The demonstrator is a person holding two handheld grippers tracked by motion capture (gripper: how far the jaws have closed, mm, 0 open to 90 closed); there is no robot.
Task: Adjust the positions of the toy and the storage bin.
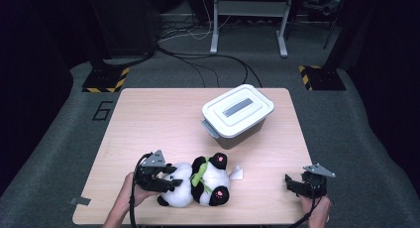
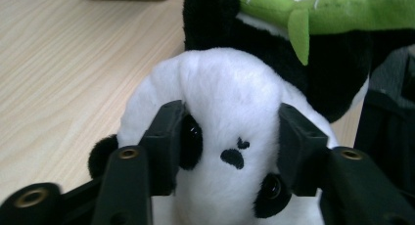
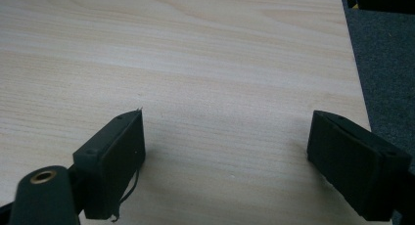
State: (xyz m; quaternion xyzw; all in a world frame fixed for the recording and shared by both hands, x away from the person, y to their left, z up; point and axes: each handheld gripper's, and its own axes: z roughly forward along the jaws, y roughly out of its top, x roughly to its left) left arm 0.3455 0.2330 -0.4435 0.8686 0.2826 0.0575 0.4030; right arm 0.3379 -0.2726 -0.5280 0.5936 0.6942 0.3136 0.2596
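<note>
High view: a pale wooden desk (image 1: 148, 119) is seen on a grey carpeted floor (image 1: 59, 114), with dark stands and cables behind it. On the far right part of the desk a grey storage box (image 1: 233, 131) stands, and its white lid (image 1: 237, 109) is seated on it, closed. Near the front edge, left of centre, a plush panda (image 1: 198, 183) lies on its side, with a green bamboo piece (image 1: 199, 177) across its chest and a white tag (image 1: 236, 174) at its right, well apart from the box.

The left gripper (image 1: 166, 181) is held at the panda's left end. In the left gripper view, the toy's white head (image 2: 230, 137) is seen pressed between the two black jaws, one on each cheek beside the eyes, so the panda is judged to be gripped by the head while it rests on the desk. The right gripper (image 1: 295, 184) is held near the front right corner; in the right gripper view its jaws are spread wide over bare wood, with nothing between them.

The work is judged to be at an early stage: the toy has been grasped but not lifted, and the box is shut. If the panda is meant for the box, the lid is left to be removed, probably by the free right gripper, before the toy can be carried over and placed inside.
</note>
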